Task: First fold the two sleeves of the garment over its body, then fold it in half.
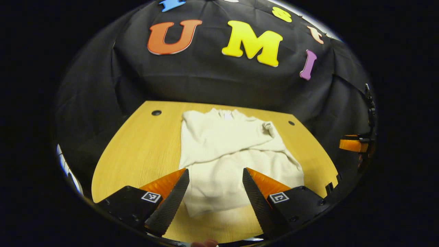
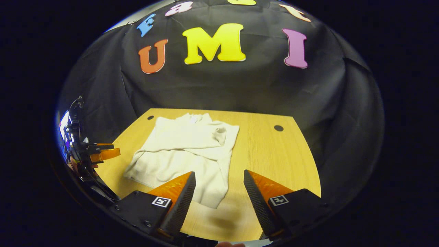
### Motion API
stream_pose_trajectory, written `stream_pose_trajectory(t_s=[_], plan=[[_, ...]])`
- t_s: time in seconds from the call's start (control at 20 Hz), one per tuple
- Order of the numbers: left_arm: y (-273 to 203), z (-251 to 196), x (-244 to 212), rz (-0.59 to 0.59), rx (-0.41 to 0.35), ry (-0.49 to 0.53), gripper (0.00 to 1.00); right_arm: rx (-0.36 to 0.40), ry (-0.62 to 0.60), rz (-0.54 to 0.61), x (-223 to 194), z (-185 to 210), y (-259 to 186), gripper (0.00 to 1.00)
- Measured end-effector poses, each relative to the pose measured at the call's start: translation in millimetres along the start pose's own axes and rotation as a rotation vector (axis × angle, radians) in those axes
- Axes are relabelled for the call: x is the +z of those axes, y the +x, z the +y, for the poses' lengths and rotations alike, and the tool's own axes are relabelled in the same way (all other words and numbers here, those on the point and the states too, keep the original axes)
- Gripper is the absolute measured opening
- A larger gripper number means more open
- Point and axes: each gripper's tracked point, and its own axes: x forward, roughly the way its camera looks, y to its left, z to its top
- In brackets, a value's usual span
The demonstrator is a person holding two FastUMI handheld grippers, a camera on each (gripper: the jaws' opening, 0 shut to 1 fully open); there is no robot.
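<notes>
A cream long-sleeved garment (image 1: 226,154) lies flat on the wooden table (image 1: 144,144), collar at the far edge, with both sleeves lying across its chest. A sleeve cuff (image 1: 268,127) rests near one shoulder. My left gripper (image 1: 215,187) hovers open above the garment's near hem, nothing between its fingers. In the right gripper view the garment (image 2: 185,154) lies left of centre. My right gripper (image 2: 219,190) is open over the hem's right corner and the bare table beside it. The left gripper (image 2: 103,152) also appears at the far left of that view.
The table (image 2: 271,154) has two small round holes near its far corners (image 1: 156,112) (image 2: 278,128). Black cloth walls close in behind and beside the table. Bare wood lies on either side of the garment. An orange part of the right gripper (image 1: 353,143) sits at the right edge.
</notes>
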Motion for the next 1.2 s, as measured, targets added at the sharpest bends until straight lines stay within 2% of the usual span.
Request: stream_pose_trajectory(t_s=[0.2, 0.5, 0.7, 0.85, 1.05, 1.1, 1.2], plan=[[11.8, 16.3, -55.6, 0.153, 0.010, -0.065, 0.99, -0.017, 0.010, 0.126, -48.0, -11.6, 22.0, 0.89], [36.9, 33.8, -83.1, 0.235, 0.026, -0.176, 0.99, -0.010, 0.022, 0.249, -111.2, -5.4, 69.0, 0.88], [46.2, 32.1, -80.3, 0.236, 0.028, -0.146, 0.98, -0.051, 0.055, 0.293, -142.6, 1.8, 106.7, 0.90], [52.3, 16.3, -79.9, 0.247, 0.001, -0.142, 0.98, -0.076, 0.060, 0.306, -153.3, 4.7, 123.2, 0.90], [58.1, 20.3, -82.0, 0.273, 0.108, -0.117, 0.94, -0.094, 0.043, 0.286, -145.9, 16.3, 134.1, 0.89], [59.1, 21.2, -82.7, 0.278, 0.132, -0.116, 0.93, -0.096, 0.038, 0.280, -142.3, 20.1, 136.6, 0.92], [59.8, 28.5, -83.1, 0.275, 0.196, -0.098, 0.83, -0.087, 0.045, 0.266, -141.5, 25.7, 138.4, 0.85]])
